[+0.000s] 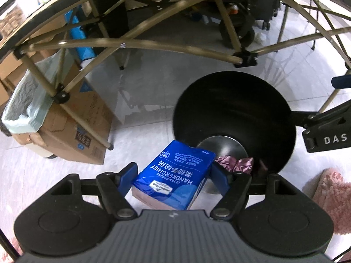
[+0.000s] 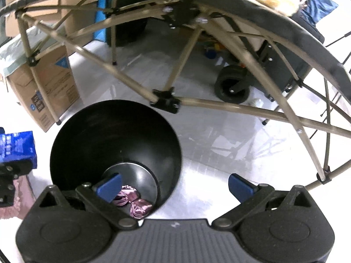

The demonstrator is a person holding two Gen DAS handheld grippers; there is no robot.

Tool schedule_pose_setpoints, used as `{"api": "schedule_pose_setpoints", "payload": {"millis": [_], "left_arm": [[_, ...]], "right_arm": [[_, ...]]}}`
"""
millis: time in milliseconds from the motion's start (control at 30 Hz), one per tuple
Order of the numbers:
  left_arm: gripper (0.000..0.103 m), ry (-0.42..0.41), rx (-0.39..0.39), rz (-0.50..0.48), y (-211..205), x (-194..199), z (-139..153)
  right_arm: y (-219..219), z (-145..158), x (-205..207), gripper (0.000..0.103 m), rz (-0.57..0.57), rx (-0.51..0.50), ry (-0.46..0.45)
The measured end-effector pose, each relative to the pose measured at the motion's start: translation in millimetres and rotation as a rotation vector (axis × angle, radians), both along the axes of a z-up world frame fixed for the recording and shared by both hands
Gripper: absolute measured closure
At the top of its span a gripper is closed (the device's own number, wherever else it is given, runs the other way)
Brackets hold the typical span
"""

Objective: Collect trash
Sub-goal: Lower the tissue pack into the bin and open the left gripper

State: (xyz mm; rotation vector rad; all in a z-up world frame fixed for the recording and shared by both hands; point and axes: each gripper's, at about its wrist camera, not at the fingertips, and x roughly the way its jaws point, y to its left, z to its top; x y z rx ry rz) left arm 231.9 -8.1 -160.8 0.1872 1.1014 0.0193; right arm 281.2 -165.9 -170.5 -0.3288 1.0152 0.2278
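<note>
Left wrist view, left to right: cardboard box [image 1: 72,129] and folding-table legs [image 1: 83,114] bound bare pale floor [image 1: 142,100]. The left gripper [image 1: 173,175] clamps a blue handkerchief pack [image 1: 175,177] at moderate width; the pack's long axis runs from the camera toward the black bin [image 1: 234,118], its far end overlapping the rim. Pink foil wrappers [image 1: 234,164] lie at the bin bottom. Right wrist view: the right gripper [image 2: 175,186] stands wide and empty, one finger above the bin, open floor to its right.
</note>
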Motion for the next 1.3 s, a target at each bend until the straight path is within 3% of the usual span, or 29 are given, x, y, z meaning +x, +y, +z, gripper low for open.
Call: {"api": "schedule_pose_setpoints", "payload": {"millis": [400,733,1300], "left_arm": [[0.03,0.037,0.013,-0.092,-41,17,-11],[0.03,0.07,0.03,-0.143,-70,39,-24],[0.03,0.154,0.076,-0.18,-97,65,-56]], "right_arm": [[-42,9,-6,0.0,-0.081,0.005,-0.03],[-62,15,-14,0.0,-0.079,0.016,-0.014],[-81,-2,-11,0.0,-0.142,-0.019,0.046]]}}
